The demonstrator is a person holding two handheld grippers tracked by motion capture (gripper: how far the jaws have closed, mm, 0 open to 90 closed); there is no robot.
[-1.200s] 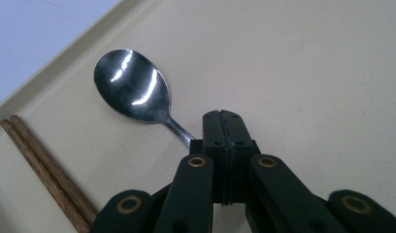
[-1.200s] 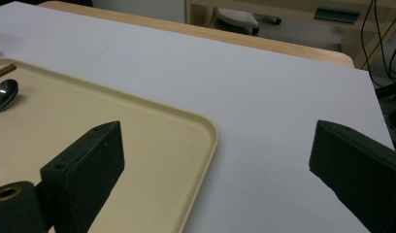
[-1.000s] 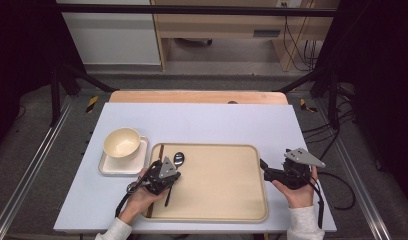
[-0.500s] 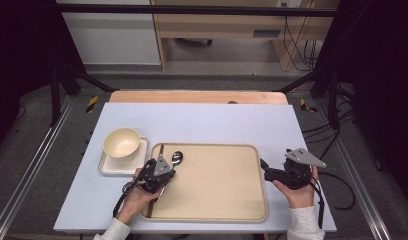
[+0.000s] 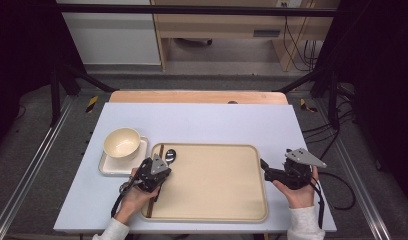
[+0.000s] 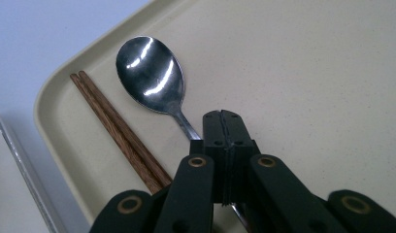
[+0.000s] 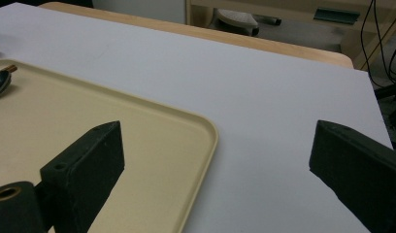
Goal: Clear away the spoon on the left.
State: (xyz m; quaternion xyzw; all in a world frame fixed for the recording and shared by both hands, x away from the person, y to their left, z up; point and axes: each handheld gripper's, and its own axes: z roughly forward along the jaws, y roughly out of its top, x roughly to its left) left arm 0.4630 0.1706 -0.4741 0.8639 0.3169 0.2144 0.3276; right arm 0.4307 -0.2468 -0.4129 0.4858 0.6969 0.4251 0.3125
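The left claw (image 6: 221, 126) is clamped on the spoon (image 6: 150, 75) handle, bowl pointing away along the chopsticks (image 6: 119, 132) at the tray (image 5: 212, 200) edge. The right claw (image 7: 215, 160) gapes empty over the tray's far rim.

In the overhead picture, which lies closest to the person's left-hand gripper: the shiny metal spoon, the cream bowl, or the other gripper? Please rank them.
From the left gripper:
1. Shiny metal spoon, clamped in its jaws on the beige tray.
2. Cream bowl, up-left on a white square plate.
3. Right gripper, across the tray.

Left tool (image 6: 222, 127) clamped, right tool (image 7: 215, 160) agape
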